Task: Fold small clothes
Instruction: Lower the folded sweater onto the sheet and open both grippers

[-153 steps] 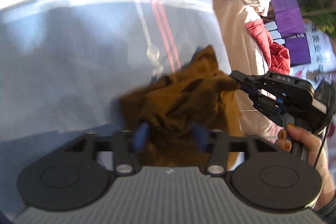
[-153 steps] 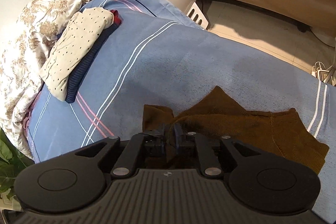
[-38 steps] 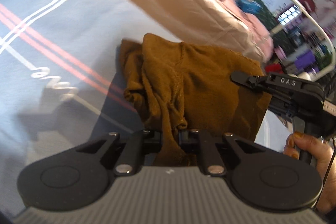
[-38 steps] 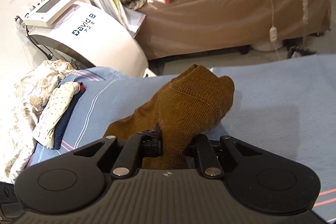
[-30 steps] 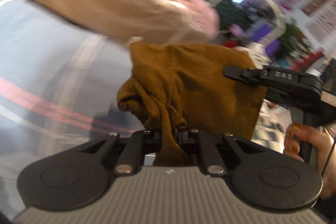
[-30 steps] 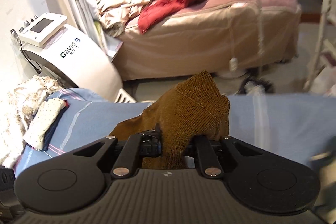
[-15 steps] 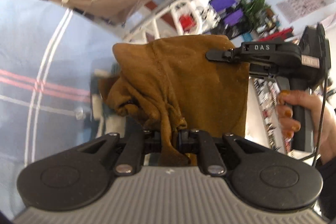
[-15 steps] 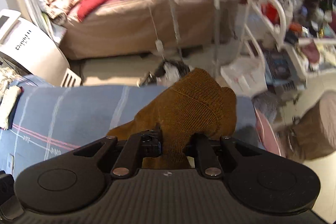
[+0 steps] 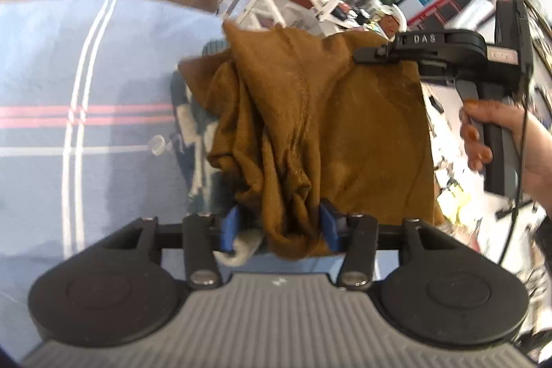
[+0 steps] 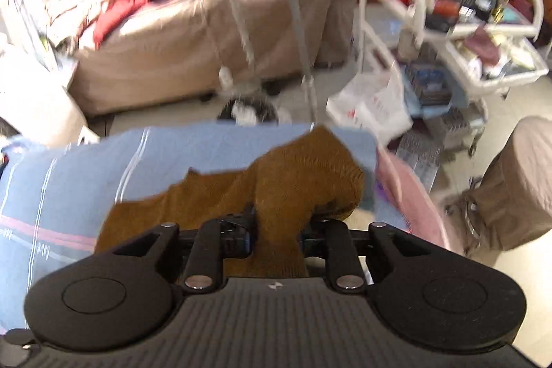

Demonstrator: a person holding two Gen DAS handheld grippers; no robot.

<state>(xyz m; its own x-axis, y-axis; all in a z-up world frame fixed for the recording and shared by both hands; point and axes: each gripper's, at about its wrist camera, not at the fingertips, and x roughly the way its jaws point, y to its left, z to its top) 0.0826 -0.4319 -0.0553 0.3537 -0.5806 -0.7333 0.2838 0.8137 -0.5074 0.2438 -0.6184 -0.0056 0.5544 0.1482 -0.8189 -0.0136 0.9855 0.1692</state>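
A small brown knit garment [image 9: 321, 126] hangs bunched over the end of the blue striped bed sheet [image 9: 86, 64]. My left gripper [image 9: 280, 226] has its blue pads spread apart, and the garment's bunched lower fold lies loose between them. My right gripper [image 10: 276, 230] is shut on the garment's [image 10: 293, 181] other edge; it also shows in the left wrist view [image 9: 376, 52], pinching the top right corner.
A white trolley [image 10: 448, 33] full of items stands to the right. A beige-covered bed [image 10: 193, 37] with red clothes lies beyond the sheet's end. A brown covered stool [image 10: 517, 181] stands at right. A metal stand [image 10: 296, 23] rises ahead.
Both grippers have carried the garment toward the end of the sheet. My left gripper's jaws have opened and released the bunched fold. The right gripper stays clamped.
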